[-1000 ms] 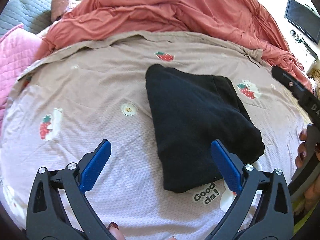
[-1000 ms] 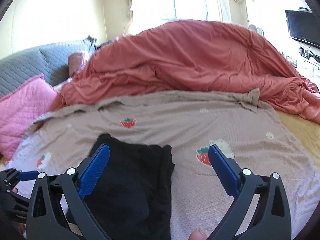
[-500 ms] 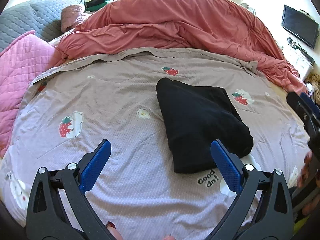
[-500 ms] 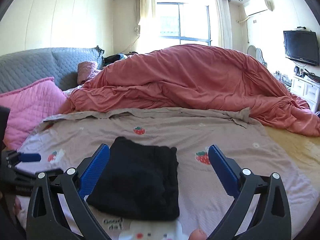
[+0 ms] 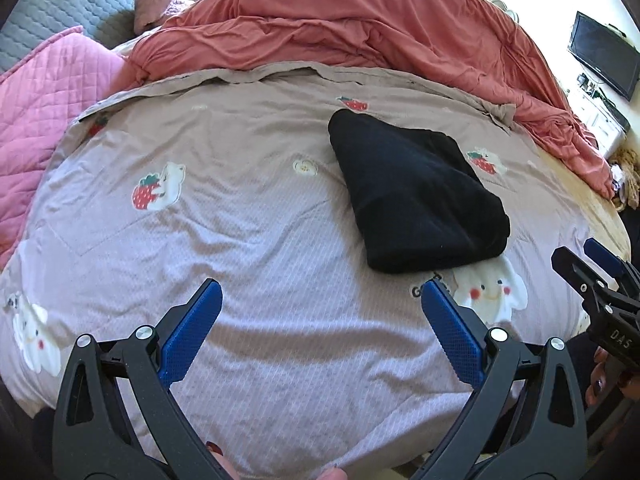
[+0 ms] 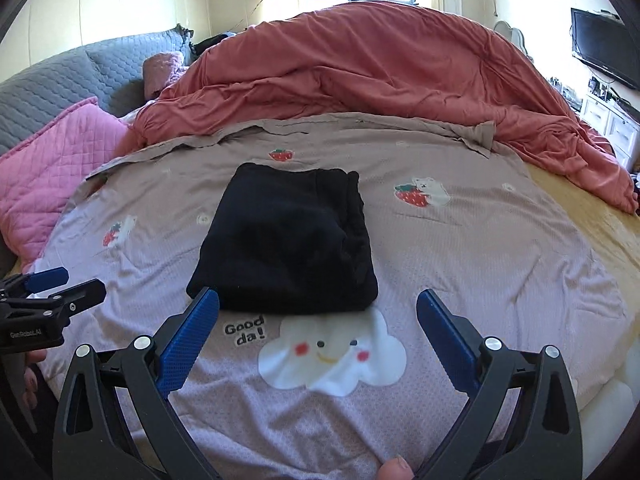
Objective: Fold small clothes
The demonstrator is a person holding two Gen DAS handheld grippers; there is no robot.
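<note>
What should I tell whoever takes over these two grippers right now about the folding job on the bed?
Left gripper: jaws wide open, empty, held above the printed bedspread, clear of the garment.
Right gripper: jaws wide open, empty, pointing at the near edge of the garment without touching it.
Black garment: lies folded into a compact rectangle on the bedspread, just beyond the cloud print, in front of the red duvet.
Done: this piece looks fully folded and released.
Left: no other loose small clothes show in either view; check for more, or set this one aside.
</note>
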